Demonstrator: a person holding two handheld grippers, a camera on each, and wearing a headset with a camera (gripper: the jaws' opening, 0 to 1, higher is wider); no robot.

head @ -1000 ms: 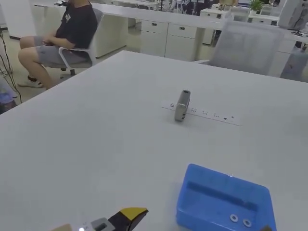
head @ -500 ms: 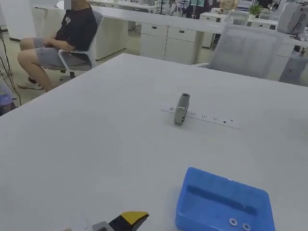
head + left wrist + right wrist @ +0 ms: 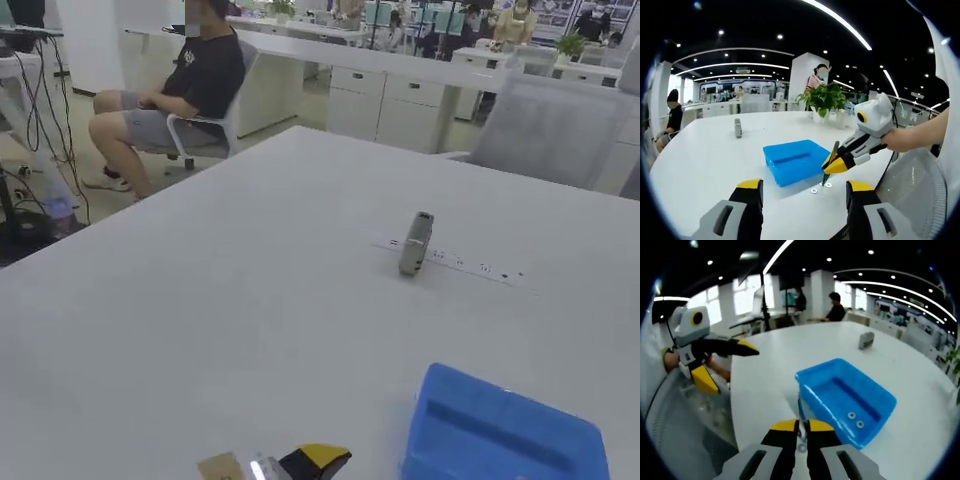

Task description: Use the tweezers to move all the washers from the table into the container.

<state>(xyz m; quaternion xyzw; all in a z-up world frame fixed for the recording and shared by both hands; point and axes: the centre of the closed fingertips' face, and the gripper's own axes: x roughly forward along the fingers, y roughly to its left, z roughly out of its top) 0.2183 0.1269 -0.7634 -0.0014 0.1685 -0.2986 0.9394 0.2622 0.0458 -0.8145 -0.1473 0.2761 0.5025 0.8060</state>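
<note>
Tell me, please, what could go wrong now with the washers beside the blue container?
The tip of the tweezers sits at two flat washers on the table; a slip might flick one off the nearby edge. The right tongs clamp the thin tweezers, which might twist in that grip.

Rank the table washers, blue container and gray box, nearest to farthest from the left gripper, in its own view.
1. Washers, closest, right in front.
2. Blue container, just behind them.
3. Gray box, far back, left.
</note>
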